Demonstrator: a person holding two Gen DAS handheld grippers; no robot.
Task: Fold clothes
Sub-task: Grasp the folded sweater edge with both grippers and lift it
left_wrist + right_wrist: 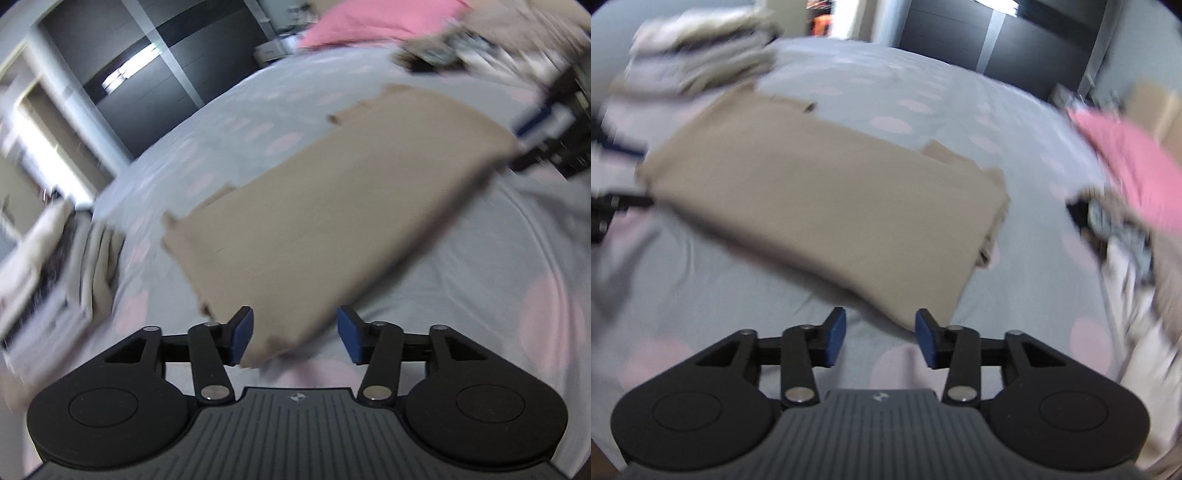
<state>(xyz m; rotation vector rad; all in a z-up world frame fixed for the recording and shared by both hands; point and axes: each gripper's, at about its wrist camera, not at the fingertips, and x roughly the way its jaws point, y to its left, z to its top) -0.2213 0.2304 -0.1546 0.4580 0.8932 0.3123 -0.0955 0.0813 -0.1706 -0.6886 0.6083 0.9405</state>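
Note:
A beige garment (332, 206), folded into a long flat rectangle, lies on the grey bed sheet with pink dots (480, 258). My left gripper (295, 338) hovers at its near end, jaws apart; the cloth's corner lies between the blue pads (243, 336) without being pinched. In the right wrist view the same beige garment (820, 199) stretches across the sheet (720, 295). My right gripper (881, 338) stands open at the opposite near corner, the cloth's edge just ahead of its right pad (925, 339). Both views are motion-blurred.
A pink garment (369, 22) (1137, 166) lies on a heap of clothes at the bed's far side. A stack of folded clothes (701, 48) (55, 266) sits at the other end. A dark wardrobe (147, 74) stands beyond the bed.

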